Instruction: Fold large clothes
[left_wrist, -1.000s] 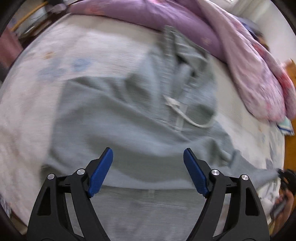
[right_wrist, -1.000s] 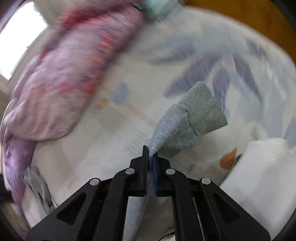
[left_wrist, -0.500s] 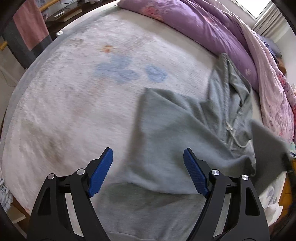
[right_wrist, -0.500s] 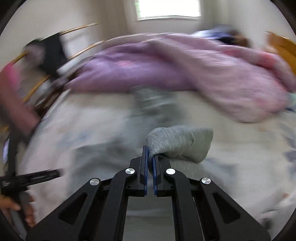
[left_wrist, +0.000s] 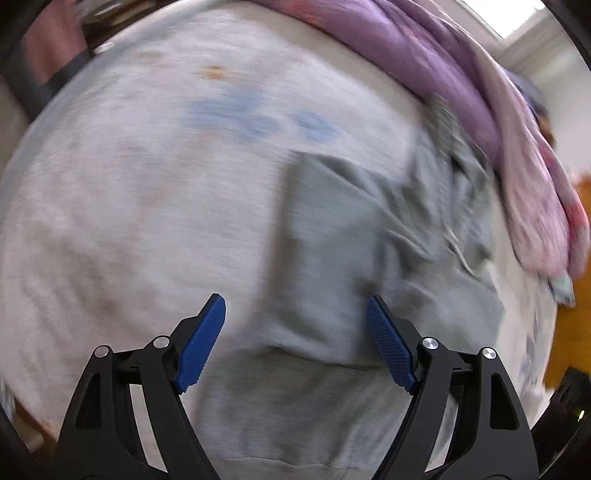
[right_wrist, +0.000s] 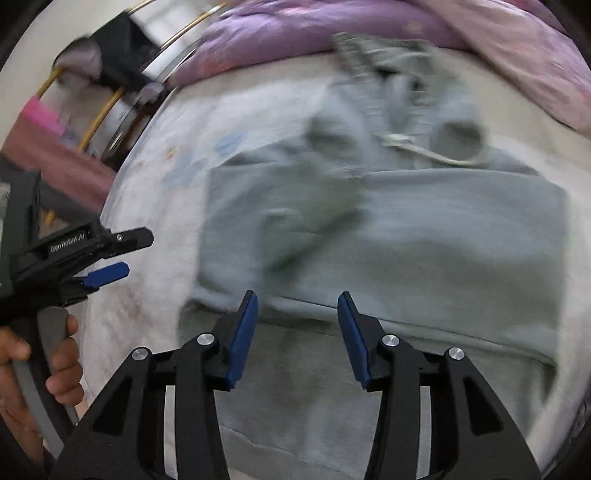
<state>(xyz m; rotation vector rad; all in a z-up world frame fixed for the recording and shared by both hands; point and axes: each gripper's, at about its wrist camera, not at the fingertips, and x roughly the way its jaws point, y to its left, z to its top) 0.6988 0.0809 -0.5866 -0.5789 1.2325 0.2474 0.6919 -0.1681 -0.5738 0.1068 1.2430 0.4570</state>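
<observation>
A grey hooded sweatshirt (right_wrist: 406, 236) lies flat on the bed, hood and white drawstring (right_wrist: 424, 151) at the far end, both sleeves folded across its body. My right gripper (right_wrist: 297, 299) hovers over the sleeve fold; its jaws are opening and nothing is between them. In the left wrist view the sweatshirt (left_wrist: 332, 258) fills the right half, and my left gripper (left_wrist: 295, 306) stands open above its left edge, holding nothing. The left gripper (right_wrist: 118, 254) also shows at the left of the right wrist view, held in a hand (right_wrist: 55, 354).
A pale printed bedsheet (left_wrist: 129, 184) covers the bed. A purple and pink quilt (left_wrist: 461, 74) is heaped along the far side, close to the hood. A rack with dark and pink clothes (right_wrist: 92, 74) stands beyond the bed's left edge. Orange wood (left_wrist: 576, 258) shows at right.
The right gripper carried the grey sleeve cuff across onto the sweatshirt's body and let it go, its jaws parting. The left gripper shifted toward the garment's left edge, still open.
</observation>
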